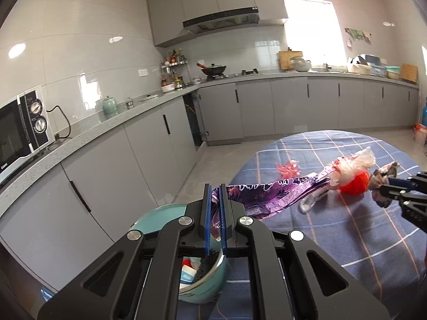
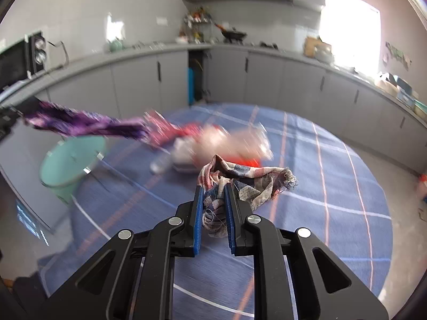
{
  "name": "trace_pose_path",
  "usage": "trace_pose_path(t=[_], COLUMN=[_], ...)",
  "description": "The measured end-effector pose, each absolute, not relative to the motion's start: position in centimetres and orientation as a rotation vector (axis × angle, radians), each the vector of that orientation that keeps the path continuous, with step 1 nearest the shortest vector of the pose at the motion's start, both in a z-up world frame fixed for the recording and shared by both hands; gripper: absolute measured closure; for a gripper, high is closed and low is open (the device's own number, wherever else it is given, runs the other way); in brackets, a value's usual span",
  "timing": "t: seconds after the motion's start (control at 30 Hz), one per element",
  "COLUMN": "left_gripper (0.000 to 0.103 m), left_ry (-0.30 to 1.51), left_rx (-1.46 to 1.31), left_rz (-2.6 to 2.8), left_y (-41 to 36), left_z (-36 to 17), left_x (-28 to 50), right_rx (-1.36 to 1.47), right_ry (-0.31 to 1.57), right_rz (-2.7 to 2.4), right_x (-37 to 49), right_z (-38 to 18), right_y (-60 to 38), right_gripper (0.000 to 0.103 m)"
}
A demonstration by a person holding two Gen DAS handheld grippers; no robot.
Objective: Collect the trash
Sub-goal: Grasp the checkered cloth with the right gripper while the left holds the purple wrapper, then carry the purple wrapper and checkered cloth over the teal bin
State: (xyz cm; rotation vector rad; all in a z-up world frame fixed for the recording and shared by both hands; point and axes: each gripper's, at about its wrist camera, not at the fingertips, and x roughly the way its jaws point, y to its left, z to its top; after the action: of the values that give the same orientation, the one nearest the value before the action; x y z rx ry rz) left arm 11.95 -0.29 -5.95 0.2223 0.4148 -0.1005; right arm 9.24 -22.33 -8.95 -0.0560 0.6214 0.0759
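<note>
Left gripper (image 1: 214, 190) clamps one end of a purple plastic bag (image 1: 269, 193), bag stretching rightward over the blue checked tablecloth (image 1: 347, 240), teal bin (image 1: 202, 280) directly beneath its fingers, right gripper (image 2: 213, 190) pinches a checked rag (image 2: 240, 178) bunched just past its tips, above the cloth.

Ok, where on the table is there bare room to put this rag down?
Bare cloth lies right of the rag, out to the table edge, and in front of the right gripper. It is crowded to the left: the trash pile, the purple bag and the bin.
</note>
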Motion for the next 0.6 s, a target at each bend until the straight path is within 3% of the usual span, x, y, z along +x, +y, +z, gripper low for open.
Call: trace_pose_path(t=[0.6], left_gripper=[0.097], left_ry=[0.385], left_rx=[0.162], left_rz=[0.081], left_y=[6.0], left_z=[-5.8], left_x=[13.7], right_rx=[-0.033], right_ry=[0.442], right_rz=[0.275], right_x=[14.4], right_z=[-4.6], right_y=[-15.3], right_gripper=[0.087])
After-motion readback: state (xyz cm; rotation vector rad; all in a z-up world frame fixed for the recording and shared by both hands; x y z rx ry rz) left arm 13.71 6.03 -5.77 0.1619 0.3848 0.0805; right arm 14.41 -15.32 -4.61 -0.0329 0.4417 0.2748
